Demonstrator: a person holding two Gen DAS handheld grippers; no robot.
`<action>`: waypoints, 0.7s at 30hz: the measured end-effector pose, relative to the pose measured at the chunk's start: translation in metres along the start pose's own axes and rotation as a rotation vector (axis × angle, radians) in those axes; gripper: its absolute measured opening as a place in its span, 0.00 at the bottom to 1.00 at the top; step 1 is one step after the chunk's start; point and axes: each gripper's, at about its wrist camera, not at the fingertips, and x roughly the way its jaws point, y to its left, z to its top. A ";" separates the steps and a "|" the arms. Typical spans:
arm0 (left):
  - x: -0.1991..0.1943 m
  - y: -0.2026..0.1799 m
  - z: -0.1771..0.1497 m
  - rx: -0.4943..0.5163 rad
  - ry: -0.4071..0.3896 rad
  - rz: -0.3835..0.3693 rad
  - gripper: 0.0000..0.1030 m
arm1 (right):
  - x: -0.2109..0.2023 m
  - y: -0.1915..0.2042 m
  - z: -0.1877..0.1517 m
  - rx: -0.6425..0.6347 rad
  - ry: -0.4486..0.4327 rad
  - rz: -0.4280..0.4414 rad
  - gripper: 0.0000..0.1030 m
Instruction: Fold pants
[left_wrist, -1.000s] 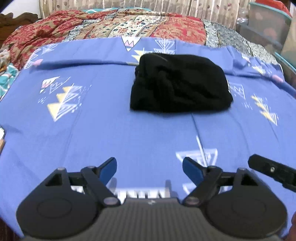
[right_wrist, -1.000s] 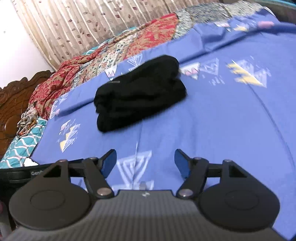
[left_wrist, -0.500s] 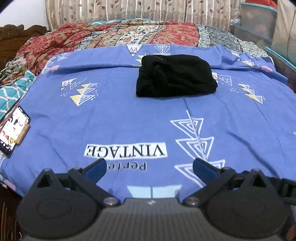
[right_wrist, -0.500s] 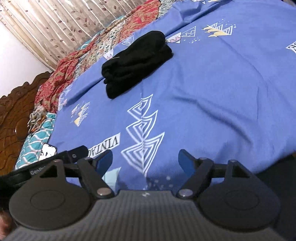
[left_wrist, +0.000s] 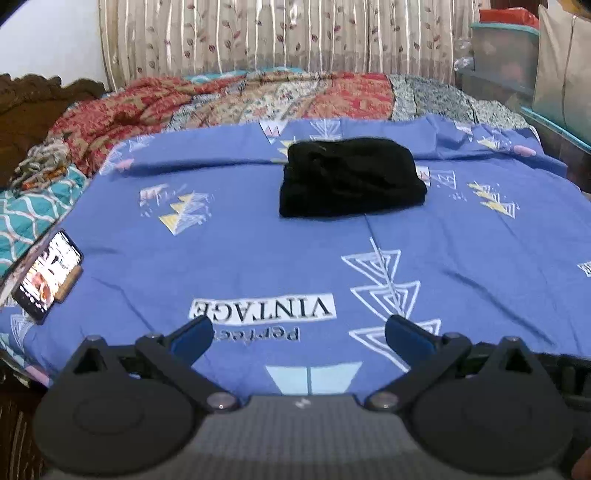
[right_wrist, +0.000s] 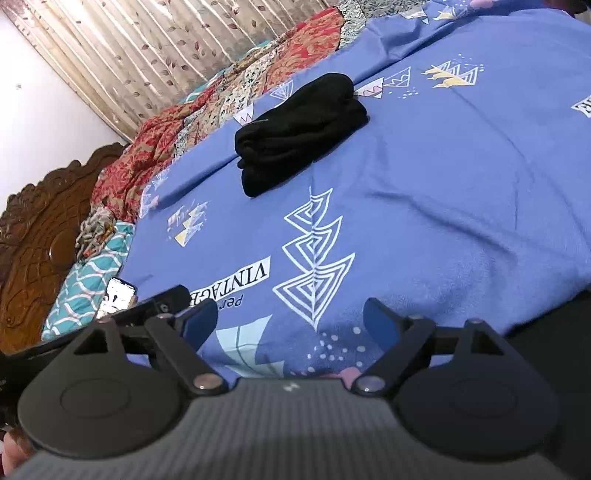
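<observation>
The black pants (left_wrist: 351, 182) lie folded in a compact bundle on the blue patterned sheet (left_wrist: 258, 258), toward the far side of the bed. They also show in the right wrist view (right_wrist: 299, 136). My left gripper (left_wrist: 299, 332) is open and empty, held back near the bed's near edge, far from the pants. My right gripper (right_wrist: 290, 317) is open and empty too, held over the near edge of the bed. Part of the left gripper's body (right_wrist: 155, 306) shows at the left of the right wrist view.
A phone (left_wrist: 46, 275) with a lit screen lies at the bed's left edge. A red patterned quilt (left_wrist: 229, 99) is bunched at the far side. A carved wooden headboard (right_wrist: 40, 229) stands to the left. Plastic storage boxes (left_wrist: 509, 55) stand at the far right.
Both grippers have drawn back from the folded pants toward the near edge of the bed. The pants have stayed where they lie, and both grippers have stayed open.
</observation>
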 end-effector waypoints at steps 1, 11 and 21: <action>0.001 -0.001 0.001 0.002 -0.012 0.006 1.00 | 0.001 0.000 0.000 -0.008 0.001 -0.002 0.85; 0.000 0.005 0.001 -0.016 -0.008 0.016 1.00 | 0.000 0.010 0.001 -0.050 0.003 -0.011 0.86; 0.004 0.016 -0.001 -0.011 0.011 0.023 1.00 | 0.010 0.020 -0.004 -0.057 0.031 -0.014 0.89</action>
